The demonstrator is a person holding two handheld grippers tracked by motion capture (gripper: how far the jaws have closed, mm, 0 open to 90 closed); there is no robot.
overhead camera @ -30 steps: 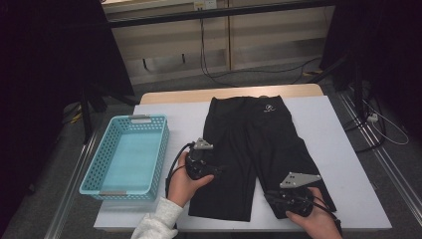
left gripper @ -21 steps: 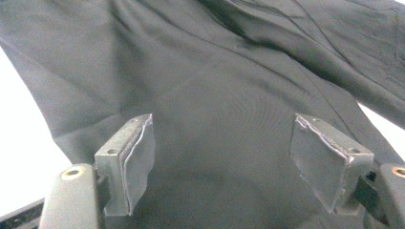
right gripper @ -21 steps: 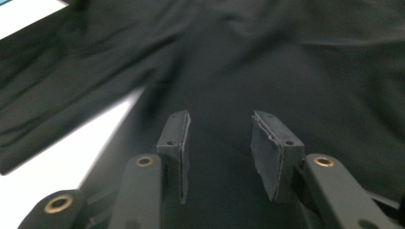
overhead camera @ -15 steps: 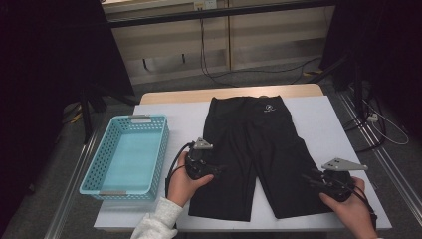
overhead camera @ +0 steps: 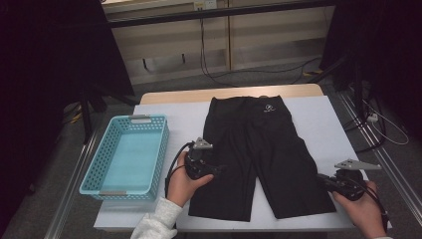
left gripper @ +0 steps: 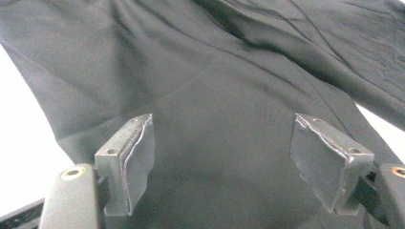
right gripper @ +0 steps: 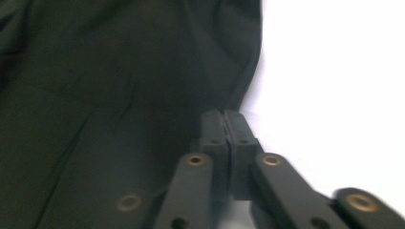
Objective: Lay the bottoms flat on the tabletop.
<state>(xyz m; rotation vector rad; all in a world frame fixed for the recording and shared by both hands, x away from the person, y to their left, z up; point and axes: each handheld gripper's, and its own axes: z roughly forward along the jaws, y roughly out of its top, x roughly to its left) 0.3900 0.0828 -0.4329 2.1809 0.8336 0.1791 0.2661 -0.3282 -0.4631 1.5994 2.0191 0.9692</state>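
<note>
Black shorts (overhead camera: 259,144) lie flat on the white table (overhead camera: 318,124), waistband at the far side, legs toward me. My left gripper (overhead camera: 219,169) rests at the outer side of the left leg. Its pads (left gripper: 138,162) stand wide apart over the dark cloth (left gripper: 219,109), with nothing pinched between them. My right gripper (overhead camera: 322,178) sits at the outer edge of the right leg near the hem. Its jaws have just been closing and now meet (right gripper: 223,117) right at the cloth's edge (right gripper: 119,95). Whether a fold is caught between them I cannot tell.
A light blue plastic basket (overhead camera: 160,144) with nothing in it stands on the table to the left of the shorts. Bare white tabletop lies to the right of the shorts. Cables and dark stands are on the floor beyond the table.
My right hand has moved right, from over the right leg's hem to its outer edge. The left hand and the shorts have kept still.
</note>
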